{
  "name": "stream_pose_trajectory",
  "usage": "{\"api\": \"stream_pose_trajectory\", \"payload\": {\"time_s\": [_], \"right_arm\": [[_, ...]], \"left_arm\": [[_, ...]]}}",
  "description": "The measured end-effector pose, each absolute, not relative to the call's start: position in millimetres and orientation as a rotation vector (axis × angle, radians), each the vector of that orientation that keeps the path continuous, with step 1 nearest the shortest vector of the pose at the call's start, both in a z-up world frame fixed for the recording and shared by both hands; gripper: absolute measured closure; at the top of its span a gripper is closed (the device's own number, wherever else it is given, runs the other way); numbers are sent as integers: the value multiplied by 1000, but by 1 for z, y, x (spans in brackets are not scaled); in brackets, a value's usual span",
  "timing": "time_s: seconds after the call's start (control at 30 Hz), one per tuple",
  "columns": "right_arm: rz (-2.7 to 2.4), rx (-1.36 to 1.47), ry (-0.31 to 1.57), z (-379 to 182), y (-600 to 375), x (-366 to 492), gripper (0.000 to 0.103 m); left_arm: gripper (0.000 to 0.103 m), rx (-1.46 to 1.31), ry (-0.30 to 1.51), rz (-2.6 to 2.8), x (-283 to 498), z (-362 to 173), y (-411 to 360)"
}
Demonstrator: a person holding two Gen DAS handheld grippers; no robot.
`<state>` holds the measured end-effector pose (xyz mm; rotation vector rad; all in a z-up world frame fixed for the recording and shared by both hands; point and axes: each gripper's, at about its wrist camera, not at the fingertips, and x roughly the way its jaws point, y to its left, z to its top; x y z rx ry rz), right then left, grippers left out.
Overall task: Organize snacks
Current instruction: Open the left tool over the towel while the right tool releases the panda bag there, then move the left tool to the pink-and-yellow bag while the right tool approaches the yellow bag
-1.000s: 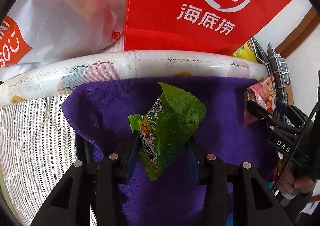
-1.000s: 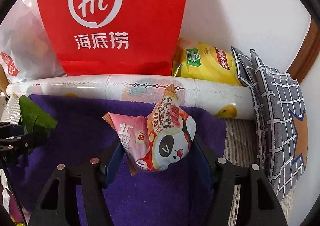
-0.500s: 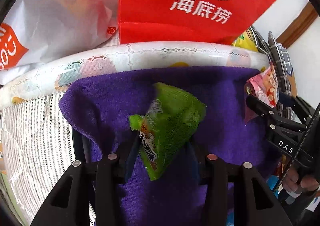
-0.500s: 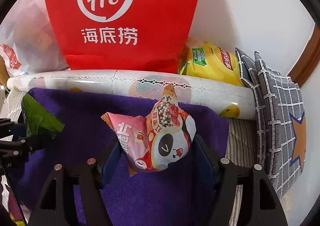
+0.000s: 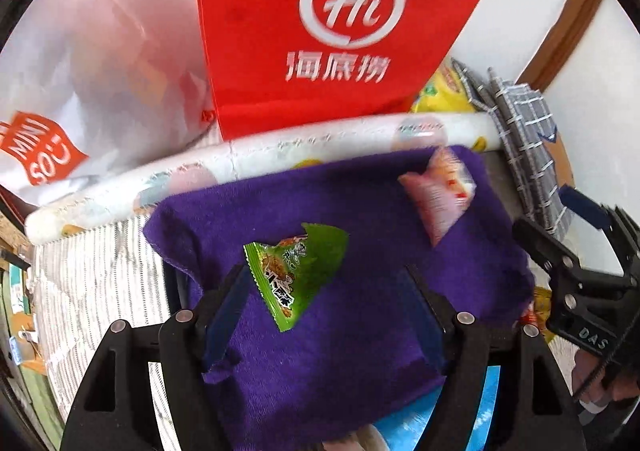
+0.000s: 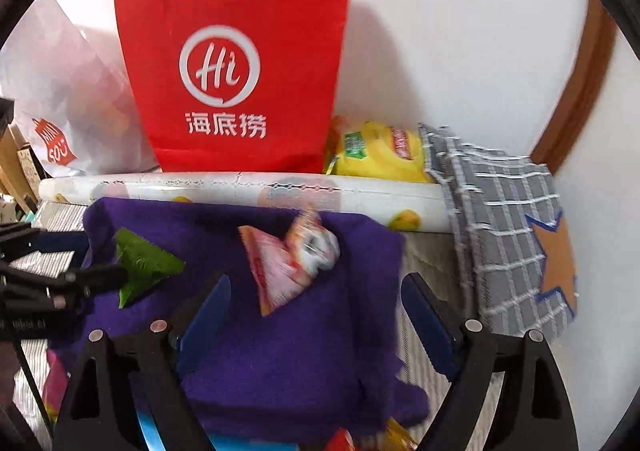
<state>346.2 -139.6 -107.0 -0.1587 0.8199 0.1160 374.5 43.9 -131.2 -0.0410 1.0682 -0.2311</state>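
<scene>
Left wrist view showed the left gripper (image 5: 324,303) with jaws just opened wide, gripping nothing; the green snack packet (image 5: 294,271) lay between them on the purple cloth (image 5: 320,363), long axis running near-right to far-left.

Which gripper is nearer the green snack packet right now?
Left. The left gripper stands open around the green snack packet; the right gripper is off to its side, over the pink packet.
</scene>
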Motion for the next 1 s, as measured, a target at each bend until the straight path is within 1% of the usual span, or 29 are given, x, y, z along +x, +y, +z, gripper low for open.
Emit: {"api": "stream_pose_trajectory", "payload": {"time_s": [0.2, 0.5, 0.6, 0.77, 0.83, 0.9, 1.0], "right_arm": [[95, -140, 794, -88, -165, 305, 16], [15, -85, 770, -87, -205, 246, 17], [-21, -74, 761, -88, -219, 229, 17], [7, -22, 780, -106, -240, 204, 17], [13, -21, 792, -117, -243, 198, 19], [35, -6, 810, -131, -247, 193, 26], [63, 17, 814, -145, -249, 190, 32]], "left_arm": [[28, -70, 997, -234, 340, -107, 47], [28, -78, 884, -183, 267, -80, 63], [28, -69, 874, -142, 246, -81, 66], [28, -116, 908, -128, 218, -94, 74], [28, -130, 899, -116, 204, -100, 75], [28, -146, 887, -121, 193, -105, 75], [28, -172, 878, -112, 182, -114, 77]]}}
